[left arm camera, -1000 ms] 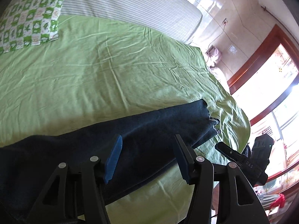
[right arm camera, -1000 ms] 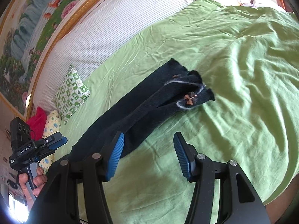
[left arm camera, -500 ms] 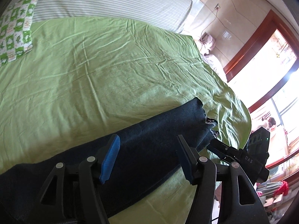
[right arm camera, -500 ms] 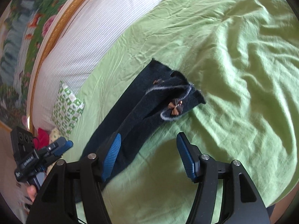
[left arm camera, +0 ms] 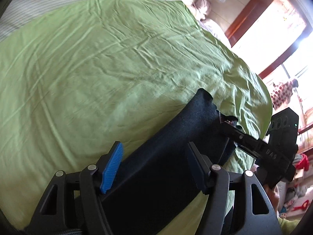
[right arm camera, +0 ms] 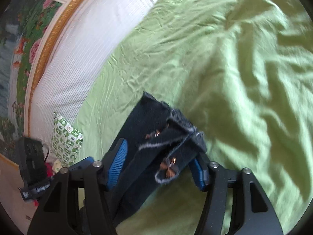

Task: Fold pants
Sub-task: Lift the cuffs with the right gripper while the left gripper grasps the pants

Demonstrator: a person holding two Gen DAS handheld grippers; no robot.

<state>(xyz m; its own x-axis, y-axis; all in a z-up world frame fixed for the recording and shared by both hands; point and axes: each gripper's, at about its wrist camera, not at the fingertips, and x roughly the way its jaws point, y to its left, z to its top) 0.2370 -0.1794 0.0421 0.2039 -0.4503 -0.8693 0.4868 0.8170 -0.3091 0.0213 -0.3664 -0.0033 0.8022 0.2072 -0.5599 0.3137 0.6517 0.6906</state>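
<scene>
Two hand-held grippers straddle the dark pants [left arm camera: 172, 152] with jaws apart: the left hand-held gripper [left arm camera: 154, 166] over the leg, the right hand-held gripper [right arm camera: 156, 164] around the waistband end ahead of it. Neither clamps fabric yet, probably lining up a lengthwise fold on the green bed [left arm camera: 97, 68].

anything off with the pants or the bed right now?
Nothing damaged or spilled. The dark pants lie as a long strip on the wrinkled green sheet, but the end nearest the right gripper is bunched, with its light-edged hem flipped over. Both sets of jaws are open around the fabric.
</scene>
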